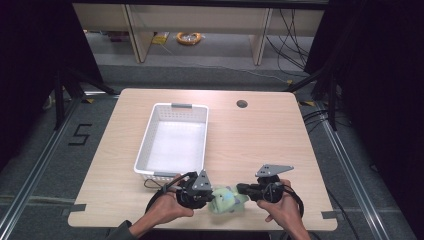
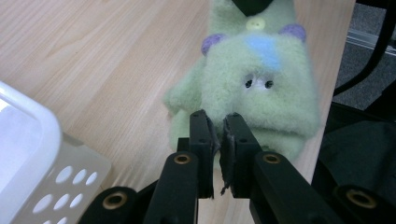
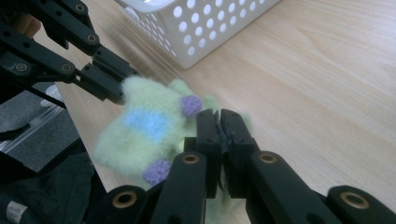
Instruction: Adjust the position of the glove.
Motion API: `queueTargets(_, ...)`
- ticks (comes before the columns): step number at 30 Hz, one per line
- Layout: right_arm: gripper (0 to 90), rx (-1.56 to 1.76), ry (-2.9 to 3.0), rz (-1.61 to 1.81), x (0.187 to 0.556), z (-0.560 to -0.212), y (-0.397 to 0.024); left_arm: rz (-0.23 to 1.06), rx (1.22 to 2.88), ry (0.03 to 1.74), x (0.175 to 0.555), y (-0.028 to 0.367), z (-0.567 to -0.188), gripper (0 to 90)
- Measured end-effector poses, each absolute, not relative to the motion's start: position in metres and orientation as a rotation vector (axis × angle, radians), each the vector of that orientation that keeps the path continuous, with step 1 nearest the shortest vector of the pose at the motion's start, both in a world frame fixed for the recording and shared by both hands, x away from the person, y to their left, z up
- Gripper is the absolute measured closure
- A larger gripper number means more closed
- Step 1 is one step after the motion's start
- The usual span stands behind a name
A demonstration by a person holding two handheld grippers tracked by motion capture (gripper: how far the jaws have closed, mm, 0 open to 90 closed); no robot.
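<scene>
From the high view, we have the green plush toy pinched between both tongs at the near edge of the desk, left tongs on one side and right tongs on the other — the white basket sits just beyond. In the left gripper view our jaws are clamped on the toy's lower fur, sharing its weight. In the right gripper view the jaws are nipped tight by a purple ear — a two-sided hold, likely to keep it level.

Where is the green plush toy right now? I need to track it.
In the high view the green plush toy is at the table's near edge, gripped between the left hand-held gripper and right hand-held gripper, below the white basket.
</scene>
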State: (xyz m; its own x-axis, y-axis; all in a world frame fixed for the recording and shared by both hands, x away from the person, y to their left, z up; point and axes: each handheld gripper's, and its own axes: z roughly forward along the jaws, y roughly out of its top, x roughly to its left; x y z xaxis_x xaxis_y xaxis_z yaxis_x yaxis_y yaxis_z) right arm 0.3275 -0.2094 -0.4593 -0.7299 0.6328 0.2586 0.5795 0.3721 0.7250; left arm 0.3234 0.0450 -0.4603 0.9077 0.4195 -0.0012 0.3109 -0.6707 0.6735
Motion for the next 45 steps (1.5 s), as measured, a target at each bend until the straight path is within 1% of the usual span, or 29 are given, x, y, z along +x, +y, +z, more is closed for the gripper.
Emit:
queueTargets(1,87.5,1.158,2.57,1.301,0.326,-0.459,-0.209,0.211,2.386,0.483,0.326,0.046,-0.46,83.1)
queueTargets(2,87.4,1.144,2.563,1.307,0.326,-0.461,-0.21,0.204,2.345,0.535,0.325,0.044,-0.463,83.2)
queueTargets(3,87.4,1.19,2.554,1.282,0.323,-0.46,-0.209,0.214,2.372,0.508,0.328,0.045,-0.462,83.2)
queueTargets(5,87.4,1.145,2.546,1.276,0.323,-0.463,-0.209,0.207,2.338,0.554,0.33,0.044,-0.464,83.1)
queueTargets(6,87.4,1.18,2.543,1.267,0.32,-0.463,-0.207,0.216,2.383,0.508,0.333,0.047,-0.463,83.2)
queueTargets(7,87.3,1.149,2.553,1.288,0.322,-0.466,-0.207,0.203,2.329,0.57,0.332,0.045,-0.466,83.1)
queueTargets(8,87.2,1.152,2.551,1.263,0.321,-0.467,-0.207,0.191,2.342,0.56,0.332,0.045,-0.467,83.0)
queueTargets(9,87.2,1.192,2.553,1.249,0.319,-0.468,-0.205,0.202,2.34,0.561,0.332,0.045,-0.468,83.0)
queueTargets(10,87.0,1.165,2.569,1.252,0.321,-0.471,-0.206,0.208,2.343,0.553,0.332,0.045,-0.468,82.9)
queueTargets(13,86.3,1.18,2.573,1.231,0.32,-0.476,-0.205,0.223,2.335,0.569,0.332,0.045,-0.469,82.6)
queueTargets(14,85.7,1.176,2.565,1.22,0.319,-0.476,-0.206,0.22,2.321,0.6,0.332,0.045,-0.47,82.6)
queueTargets(16,84.4,1.174,2.559,1.217,0.317,-0.477,-0.206,0.217,2.321,0.606,0.333,0.046,-0.471,82.1)
queueTargets(19,83.4,1.162,2.569,1.183,0.315,-0.478,-0.207,0.249,2.332,0.596,0.334,0.046,-0.473,81.0)
queueTargets(22,82.6,1.171,2.574,1.164,0.313,-0.481,-0.208,0.251,2.31,0.631,0.334,0.046,-0.475,79.5)
queueTargets(25,80.9,1.178,2.572,1.162,0.313,-0.482,-0.21,0.249,2.312,0.645,0.334,0.048,-0.474,76.1)
queueTargets(28,76.9,1.19,2.563,1.158,0.312,-0.481,-0.21,0.285,2.305,0.642,0.331,0.051,-0.472,71.5)
queueTargets(29,75.4,1.175,2.564,1.161,0.313,-0.481,-0.21,0.258,2.274,0.679,0.328,0.052,-0.471,70.0)
queueTargets(31,71.4,1.22,2.547,1.164,0.311,-0.478,-0.209,0.237,2.243,0.705,0.326,0.055,-0.468,65.4)
queueTargets(33,67.0,1.194,2.541,1.16,0.312,-0.476,-0.212,0.237,2.224,0.737,0.324,0.059,-0.465,61.0)
queueTargets(34,65.0,1.181,2.522,1.172,0.313,-0.476,-0.212,0.215,2.202,0.765,0.322,0.061,-0.464,58.8)
queueTargets(36,60.7,1.191,2.52,1.175,0.313,-0.474,-0.213,0.2,2.194,0.763,0.32,0.064,-0.463,56.2)
queueTargets(38,53.9,1.214,2.509,1.188,0.315,-0.474,-0.213,0.164,2.161,0.816,0.317,0.065,-0.464,51.0)
queueTargets(39,53.0,1.219,2.504,1.173,0.316,-0.474,-0.214,0.16,2.17,0.811,0.317,0.067,-0.465,48.6)
queueTargets(41,51.1,1.238,2.509,1.176,0.318,-0.475,-0.214,0.113,2.13,0.876,0.316,0.068,-0.471,44.5)
queueTargets(42,48.9,1.229,2.523,1.195,0.32,-0.477,-0.213,0.101,2.142,0.879,0.317,0.069,-0.472,41.8)
queueTargets(44,48.5,1.234,2.529,1.174,0.321,-0.479,-0.212,0.054,2.112,0.935,0.318,0.069,-0.479,40.3)
queueTargets(45,48.0,1.239,2.531,1.172,0.322,-0.48,-0.211,0.041,2.115,0.936,0.319,0.069,-0.481,39.8)
